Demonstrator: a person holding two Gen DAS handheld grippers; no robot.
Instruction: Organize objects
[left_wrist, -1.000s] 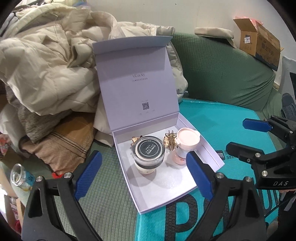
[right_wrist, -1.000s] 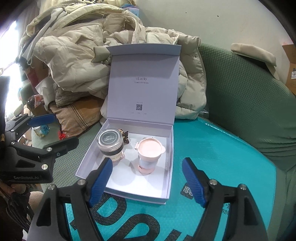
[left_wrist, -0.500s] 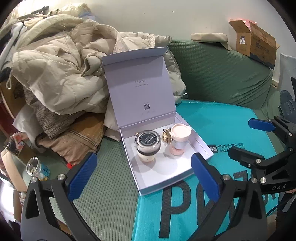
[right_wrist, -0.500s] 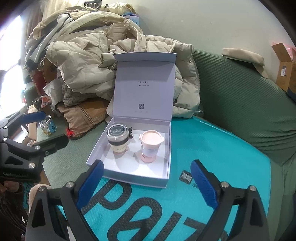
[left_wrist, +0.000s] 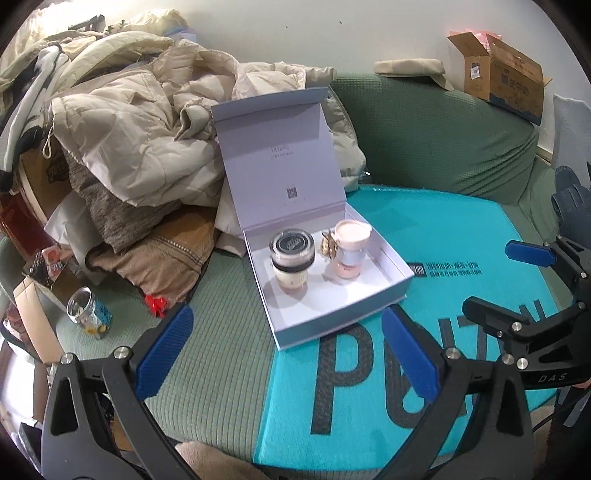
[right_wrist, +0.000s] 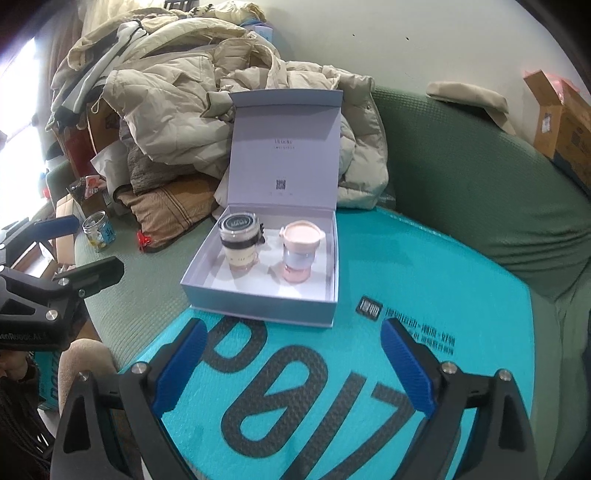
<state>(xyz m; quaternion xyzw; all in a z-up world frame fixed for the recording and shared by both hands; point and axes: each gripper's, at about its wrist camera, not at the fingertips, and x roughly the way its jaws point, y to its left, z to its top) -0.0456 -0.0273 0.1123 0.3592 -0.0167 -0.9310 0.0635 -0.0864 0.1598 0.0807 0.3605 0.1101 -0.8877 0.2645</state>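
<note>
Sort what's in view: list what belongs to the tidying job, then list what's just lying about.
Part of the job:
- open gift box
- black-lidded jar, inside the box
- pink-lidded cup, beside the jar
- small gold clip, between them

Just lying about:
- heap of coats
- cardboard box on the sofa back
- small glass jar
- teal mat under the gift box

You can't read the small print on the raised lid of the pale lilac gift box (left_wrist: 280, 155). The black-lidded jar (right_wrist: 238, 242) hides most of the small gold ornament (left_wrist: 328, 246) behind it.
</note>
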